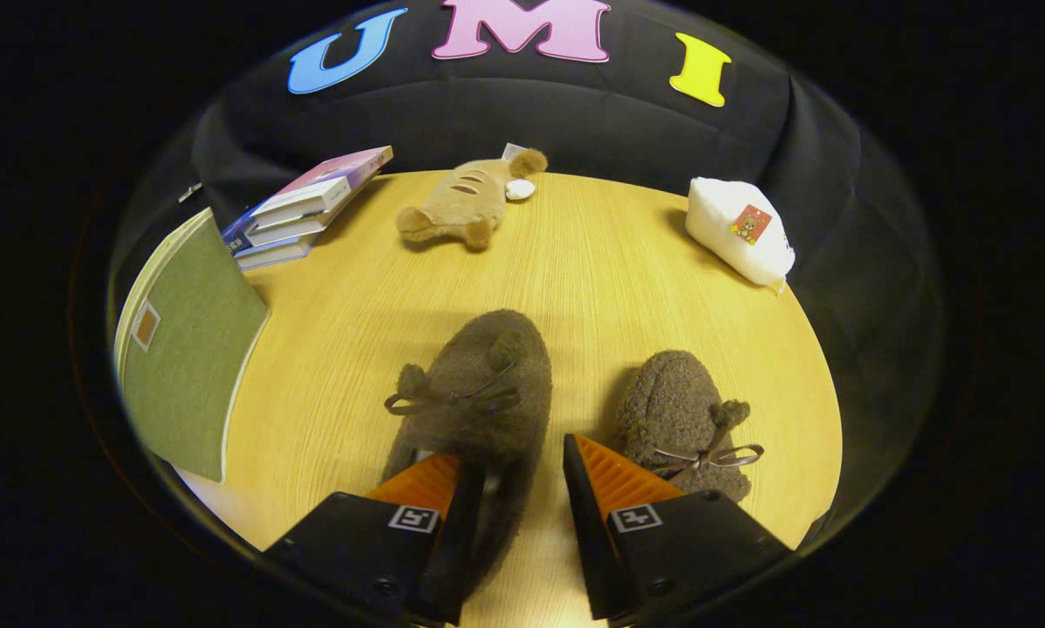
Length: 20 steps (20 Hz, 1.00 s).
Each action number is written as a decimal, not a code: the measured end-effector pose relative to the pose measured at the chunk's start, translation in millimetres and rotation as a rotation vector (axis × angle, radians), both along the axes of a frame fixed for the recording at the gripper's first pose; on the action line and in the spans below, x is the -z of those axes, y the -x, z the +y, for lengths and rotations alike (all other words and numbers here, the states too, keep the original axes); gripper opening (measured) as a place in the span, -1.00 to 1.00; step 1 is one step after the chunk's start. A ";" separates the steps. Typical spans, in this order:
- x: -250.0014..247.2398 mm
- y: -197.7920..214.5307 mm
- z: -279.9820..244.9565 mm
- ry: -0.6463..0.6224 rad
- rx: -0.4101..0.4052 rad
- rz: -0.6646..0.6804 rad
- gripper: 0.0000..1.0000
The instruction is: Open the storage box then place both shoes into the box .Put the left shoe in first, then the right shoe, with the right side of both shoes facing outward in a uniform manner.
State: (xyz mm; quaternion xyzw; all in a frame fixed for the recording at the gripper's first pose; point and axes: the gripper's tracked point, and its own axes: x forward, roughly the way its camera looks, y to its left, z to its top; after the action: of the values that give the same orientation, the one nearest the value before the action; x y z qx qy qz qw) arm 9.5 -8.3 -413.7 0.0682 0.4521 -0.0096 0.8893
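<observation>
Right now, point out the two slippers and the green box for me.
Left slipper [479,384]: gripper view, on its fuzzy upper by the bow, heel between the open fingers.
Right slipper [675,410]: gripper view, on its toe.
Green box [193,349]: gripper view, on its green cloth face.

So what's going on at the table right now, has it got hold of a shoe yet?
Not clearly. The gripper is down at the nearer brown fuzzy shoe, fingers open around its rear edge: one finger sits over the shoe opening, the other in the gap beside the second shoe. Both shoes lie on the wooden table. The green-lidded storage box stands off to one side, apart from them.
</observation>
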 end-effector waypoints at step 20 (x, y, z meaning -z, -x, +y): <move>-179.7 -8.0 68.0 -0.144 0.032 -0.156 -0.88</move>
State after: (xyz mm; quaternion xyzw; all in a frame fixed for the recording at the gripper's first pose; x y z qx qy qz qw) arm 17.5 59.6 -234.0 0.1398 0.3797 0.0142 0.9144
